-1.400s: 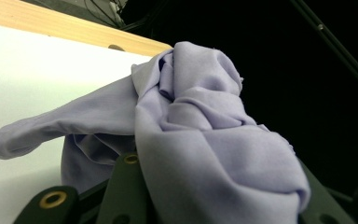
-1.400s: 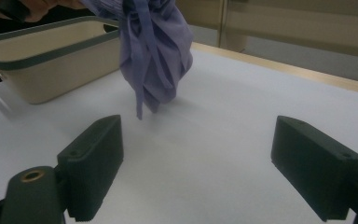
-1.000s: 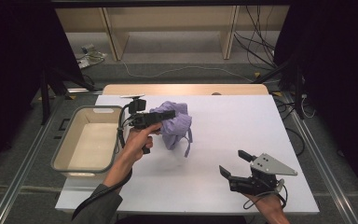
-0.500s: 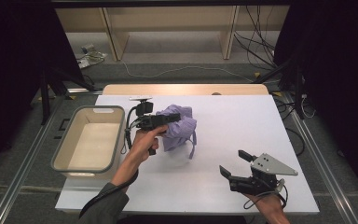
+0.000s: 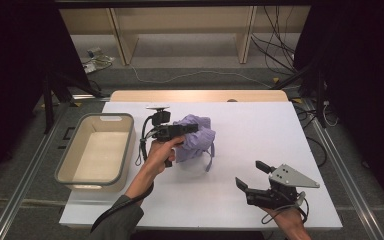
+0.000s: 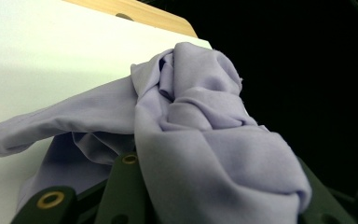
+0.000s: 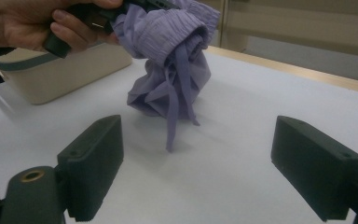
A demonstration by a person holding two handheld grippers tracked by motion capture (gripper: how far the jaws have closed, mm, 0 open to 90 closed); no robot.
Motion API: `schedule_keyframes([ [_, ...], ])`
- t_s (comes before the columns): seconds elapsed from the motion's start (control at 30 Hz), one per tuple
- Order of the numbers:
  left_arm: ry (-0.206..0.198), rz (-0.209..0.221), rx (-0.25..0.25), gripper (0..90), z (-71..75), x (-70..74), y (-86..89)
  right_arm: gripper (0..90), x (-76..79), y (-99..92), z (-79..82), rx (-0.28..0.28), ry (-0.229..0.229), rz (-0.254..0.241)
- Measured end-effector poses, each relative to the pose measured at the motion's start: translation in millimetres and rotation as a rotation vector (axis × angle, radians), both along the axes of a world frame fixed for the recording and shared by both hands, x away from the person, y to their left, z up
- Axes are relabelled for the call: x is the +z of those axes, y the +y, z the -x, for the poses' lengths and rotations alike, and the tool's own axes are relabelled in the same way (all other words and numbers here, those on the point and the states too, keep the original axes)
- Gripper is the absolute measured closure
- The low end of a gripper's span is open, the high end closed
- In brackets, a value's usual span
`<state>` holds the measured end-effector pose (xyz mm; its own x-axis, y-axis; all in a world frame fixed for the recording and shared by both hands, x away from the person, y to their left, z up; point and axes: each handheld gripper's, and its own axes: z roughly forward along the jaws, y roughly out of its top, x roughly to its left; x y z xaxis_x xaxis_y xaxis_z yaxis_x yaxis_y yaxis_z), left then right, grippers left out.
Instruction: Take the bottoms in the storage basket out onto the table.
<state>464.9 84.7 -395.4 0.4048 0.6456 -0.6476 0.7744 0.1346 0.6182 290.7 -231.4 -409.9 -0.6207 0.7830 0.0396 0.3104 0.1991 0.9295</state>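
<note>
Lilac cloth garment (image 5: 196, 137) is hanging bunched from the left gripper (image 5: 182, 129), its jaws clenched on it, and has travelled leftward toward the beige tub (image 5: 125, 165), likely its destination. Right gripper (image 5: 252, 176) is resting spread apart on the white table (image 5: 260, 125).

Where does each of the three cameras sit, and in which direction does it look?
High view: above the person's side, looking forward and down on the white table; both forearms show, with the left gripper and right gripper.
Left gripper view: on the left gripper, looking along its jaws into the purple garment they hold.
Right gripper view: on the right gripper, low over the table, looking between its open jaws at the lifted garment, the left hand and the beige bin.
Shared: all three show the garment and the table.
</note>
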Motion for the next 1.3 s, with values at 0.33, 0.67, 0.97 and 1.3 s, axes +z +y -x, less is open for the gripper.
schedule_keyframes([
  [0.33, 0.012, -0.004, -0.013, 63.3, -1.2, -7.6, -8.3, 17.9, 0.1, -0.1, 0.0, 0.002, 0.000, 0.000],
  [0.67, 0.026, -0.014, -0.030, 62.8, -0.8, -18.9, -20.4, 17.9, 0.2, -0.2, 0.2, 0.001, -0.002, 0.000],
  [0.97, 0.020, -0.038, -0.032, 62.3, -1.1, -22.2, -30.6, 17.9, 0.6, -0.3, 0.6, 0.002, -0.002, -0.002],
  [1.3, 0.032, -0.042, -0.039, 60.7, -2.0, -29.6, -35.6, 17.9, 0.6, -0.3, 0.9, 0.006, -0.003, 0.000],
])
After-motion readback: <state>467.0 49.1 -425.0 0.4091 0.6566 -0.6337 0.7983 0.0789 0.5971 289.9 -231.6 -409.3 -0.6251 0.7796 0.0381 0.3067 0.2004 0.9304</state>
